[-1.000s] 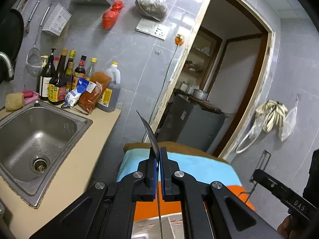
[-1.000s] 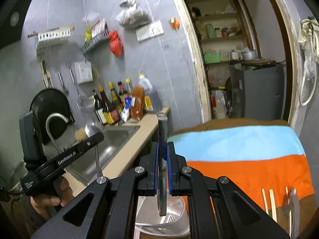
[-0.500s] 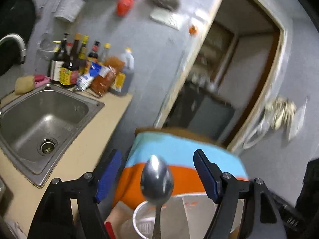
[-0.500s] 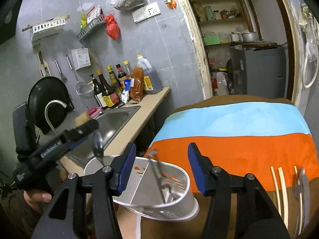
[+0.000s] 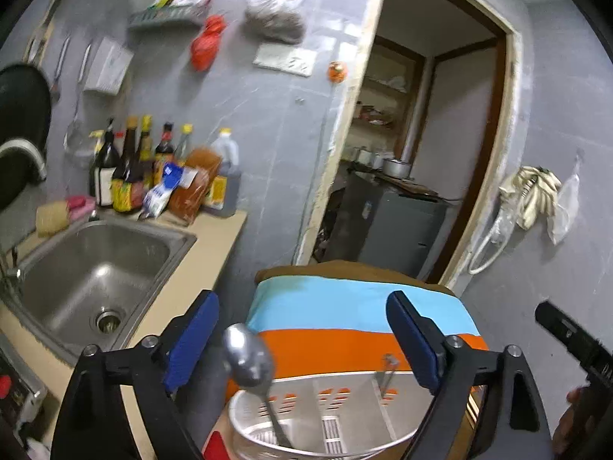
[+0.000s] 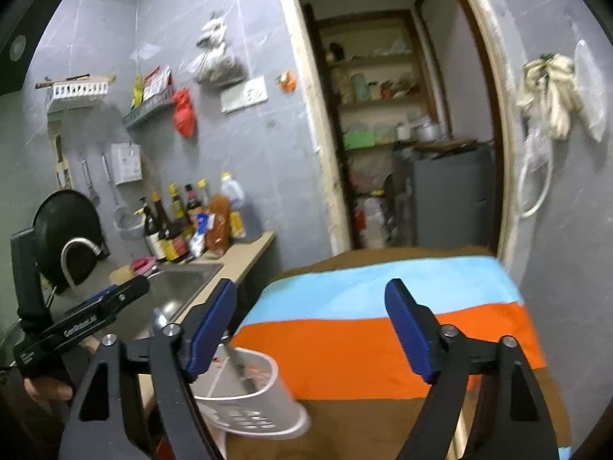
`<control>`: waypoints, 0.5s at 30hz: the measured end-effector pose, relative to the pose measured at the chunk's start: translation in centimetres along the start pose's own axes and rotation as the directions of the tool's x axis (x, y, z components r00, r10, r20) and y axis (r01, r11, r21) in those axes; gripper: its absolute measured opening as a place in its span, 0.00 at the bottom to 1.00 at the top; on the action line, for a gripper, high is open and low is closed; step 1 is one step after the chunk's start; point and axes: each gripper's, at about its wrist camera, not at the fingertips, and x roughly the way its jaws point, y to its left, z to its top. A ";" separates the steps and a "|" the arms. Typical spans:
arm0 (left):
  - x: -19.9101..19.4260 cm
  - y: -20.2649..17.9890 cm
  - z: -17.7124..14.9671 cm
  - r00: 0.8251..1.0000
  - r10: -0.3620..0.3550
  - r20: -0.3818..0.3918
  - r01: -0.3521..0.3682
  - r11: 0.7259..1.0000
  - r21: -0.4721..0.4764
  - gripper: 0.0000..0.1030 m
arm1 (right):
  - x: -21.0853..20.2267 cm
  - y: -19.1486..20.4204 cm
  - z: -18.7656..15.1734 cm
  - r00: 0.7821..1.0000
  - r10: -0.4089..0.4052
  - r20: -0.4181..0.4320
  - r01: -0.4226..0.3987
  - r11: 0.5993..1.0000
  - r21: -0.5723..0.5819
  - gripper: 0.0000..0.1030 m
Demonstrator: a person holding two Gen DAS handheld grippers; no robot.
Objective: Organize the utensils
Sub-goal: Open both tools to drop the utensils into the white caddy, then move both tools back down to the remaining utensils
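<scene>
Our left gripper (image 5: pixel 302 337) has just spread its jaws, which grip nothing; the spoon (image 5: pixel 249 356) stands bowl-up in the white utensil caddy (image 5: pixel 325 421). Our right gripper (image 6: pixel 310 329) has just opened too, beside the caddy on the striped cloth (image 6: pixel 383 306).

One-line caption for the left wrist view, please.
Left gripper, jaws just opened and empty, above a spoon standing in the white utensil holder on a striped cloth.
</scene>
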 end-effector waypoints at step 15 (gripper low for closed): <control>-2.7 -12.2 -1.5 0.990 -0.131 0.048 0.121 0.978 0.172 0.99 | -8.4 -7.7 2.4 0.967 -0.221 0.123 0.227 0.974 -0.029 0.94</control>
